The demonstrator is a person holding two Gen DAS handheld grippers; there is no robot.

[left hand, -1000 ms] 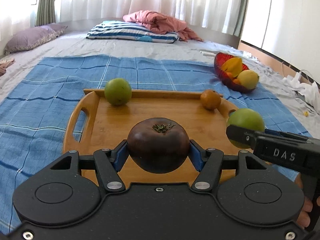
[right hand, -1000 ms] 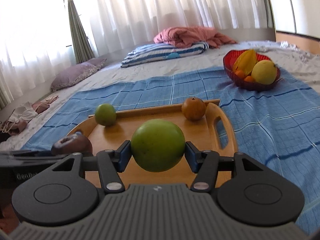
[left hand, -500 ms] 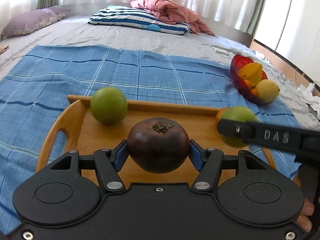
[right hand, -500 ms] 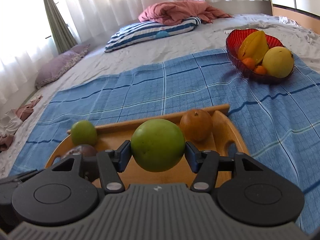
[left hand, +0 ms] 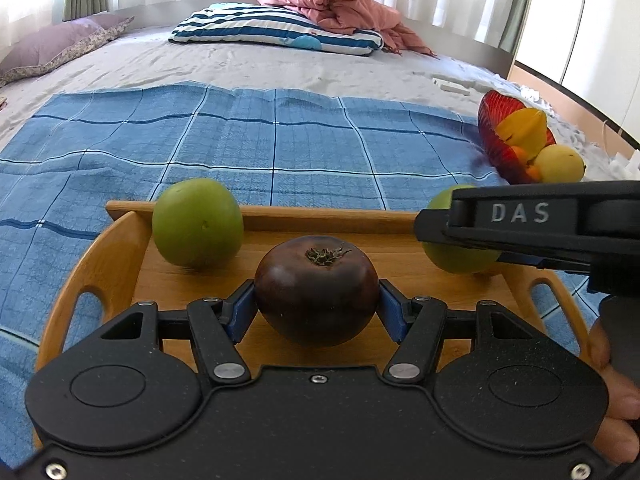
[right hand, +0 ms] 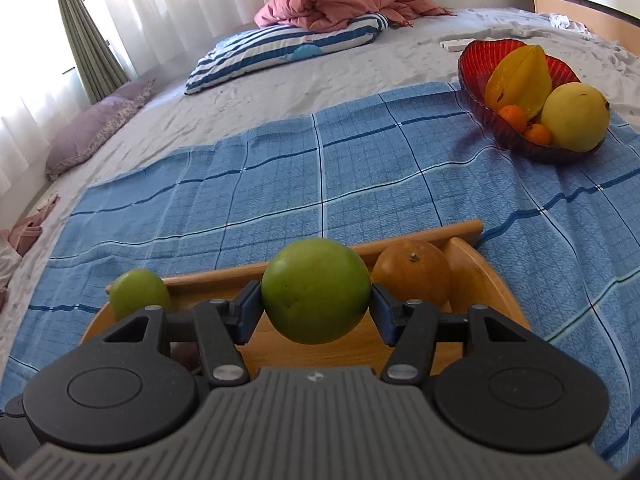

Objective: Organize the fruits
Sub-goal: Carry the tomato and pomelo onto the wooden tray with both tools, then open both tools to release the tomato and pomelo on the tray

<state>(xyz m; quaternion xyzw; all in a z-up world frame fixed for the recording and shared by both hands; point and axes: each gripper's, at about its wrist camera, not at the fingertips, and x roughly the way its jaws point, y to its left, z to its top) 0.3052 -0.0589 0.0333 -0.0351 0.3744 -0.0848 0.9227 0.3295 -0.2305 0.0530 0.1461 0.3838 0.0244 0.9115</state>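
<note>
While both hover over the wooden tray [left hand: 120, 264], left gripper [left hand: 317, 312] pads clamp a dark purple tomato [left hand: 316, 288], right gripper [right hand: 316, 312] pads clamp a green fruit [right hand: 315, 290]. 1 loose green fruit [left hand: 197, 228], 1 orange [right hand: 412, 274] at tray's far rim. Beyond, on blue cloth [right hand: 280, 184], red bowl [right hand: 480, 54] holds more fruit.

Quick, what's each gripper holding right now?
Left gripper: shut on the dark fruit.
Right gripper: shut on a green fruit.
</note>
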